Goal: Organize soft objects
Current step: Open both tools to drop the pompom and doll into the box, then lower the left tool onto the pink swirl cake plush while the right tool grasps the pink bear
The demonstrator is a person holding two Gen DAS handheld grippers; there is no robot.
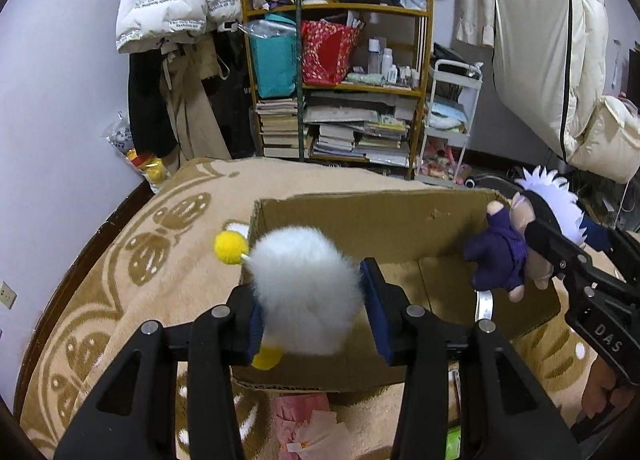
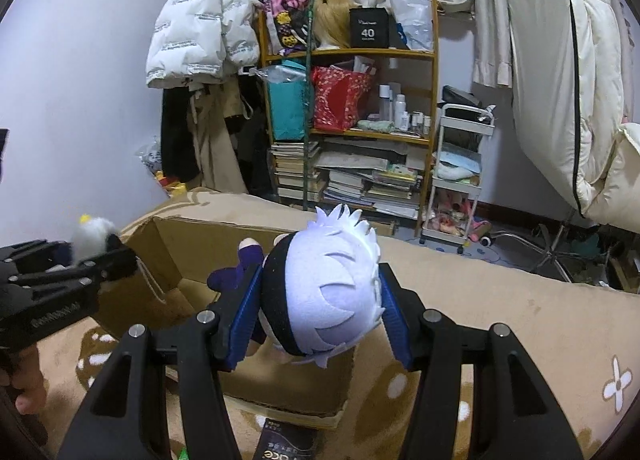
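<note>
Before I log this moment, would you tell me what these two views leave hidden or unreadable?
- Left wrist view: the fluffy white toy fills the left gripper; its face and underside are hidden by its own fur and the fingers.
- Right wrist view: the white-haired plush doll shows only the back of its head; its face is turned away.
- Both views: the cardboard box floor is largely covered by toys and grippers.
- Right wrist view: the dark booklet is cut off by the bottom edge.

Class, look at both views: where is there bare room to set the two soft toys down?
The cardboard box floor is bare between its far wall and the strap at its near right. Tan blanket left of the box is free. In front of the box it is crowded: pink paper, a dark booklet.
</note>
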